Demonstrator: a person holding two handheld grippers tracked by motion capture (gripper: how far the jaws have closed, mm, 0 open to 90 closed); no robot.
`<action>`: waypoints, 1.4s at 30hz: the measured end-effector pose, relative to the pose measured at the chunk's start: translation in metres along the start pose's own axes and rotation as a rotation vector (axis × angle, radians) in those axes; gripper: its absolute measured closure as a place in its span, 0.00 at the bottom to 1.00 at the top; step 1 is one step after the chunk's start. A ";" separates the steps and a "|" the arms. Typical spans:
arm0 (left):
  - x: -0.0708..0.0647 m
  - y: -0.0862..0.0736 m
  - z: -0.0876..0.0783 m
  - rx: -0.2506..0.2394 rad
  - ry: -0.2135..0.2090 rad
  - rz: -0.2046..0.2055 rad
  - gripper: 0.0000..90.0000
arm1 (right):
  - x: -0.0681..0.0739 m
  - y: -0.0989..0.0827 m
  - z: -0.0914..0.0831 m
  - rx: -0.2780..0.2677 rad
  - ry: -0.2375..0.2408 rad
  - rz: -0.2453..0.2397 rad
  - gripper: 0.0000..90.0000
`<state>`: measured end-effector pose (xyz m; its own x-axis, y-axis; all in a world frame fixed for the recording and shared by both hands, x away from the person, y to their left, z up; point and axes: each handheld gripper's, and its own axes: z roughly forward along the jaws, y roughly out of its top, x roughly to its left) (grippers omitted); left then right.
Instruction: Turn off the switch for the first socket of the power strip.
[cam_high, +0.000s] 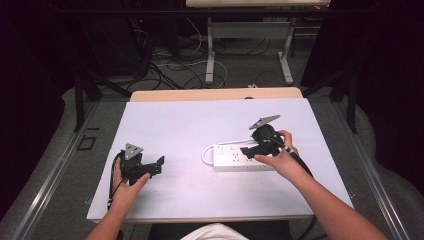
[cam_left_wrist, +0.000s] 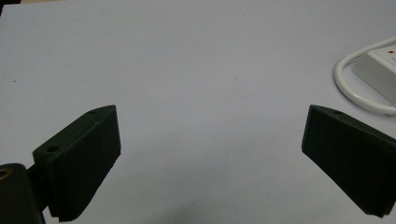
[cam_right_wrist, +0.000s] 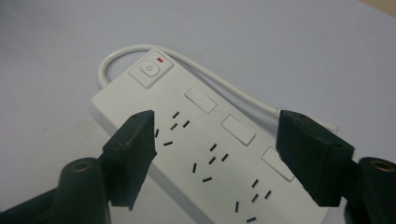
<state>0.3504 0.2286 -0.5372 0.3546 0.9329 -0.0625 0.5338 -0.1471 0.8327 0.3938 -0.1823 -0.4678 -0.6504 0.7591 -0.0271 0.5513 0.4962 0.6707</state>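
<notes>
Right gripper, jaws spread, hovers over a white power strip, perhaps touching; lower squarely to straddle it. Left gripper spread, empty.

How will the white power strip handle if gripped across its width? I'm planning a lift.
The power strip looks like a rigid, smooth plastic block, so it probably won't flex but might slip between the pads. Lying flat, it seems unlikely to roll. Its looped cord looks floppy and would likely drag.
</notes>
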 end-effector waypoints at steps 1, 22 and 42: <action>0.000 0.000 0.000 0.004 0.001 0.001 0.05 | -0.001 -0.002 -0.001 -0.013 0.007 0.000 0.25; -0.001 0.000 0.000 0.005 0.004 0.001 0.05 | -0.015 -0.037 -0.043 -0.126 -0.089 0.112 0.00; -0.001 0.000 -0.001 -0.003 0.000 0.008 0.02 | -0.026 -0.082 -0.037 -0.186 -0.122 0.173 0.00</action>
<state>0.3489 0.2277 -0.5368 0.3588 0.9317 -0.0561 0.5283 -0.1532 0.8351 0.3460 -0.2583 -0.4950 -0.4806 0.8767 0.0183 0.5359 0.2772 0.7975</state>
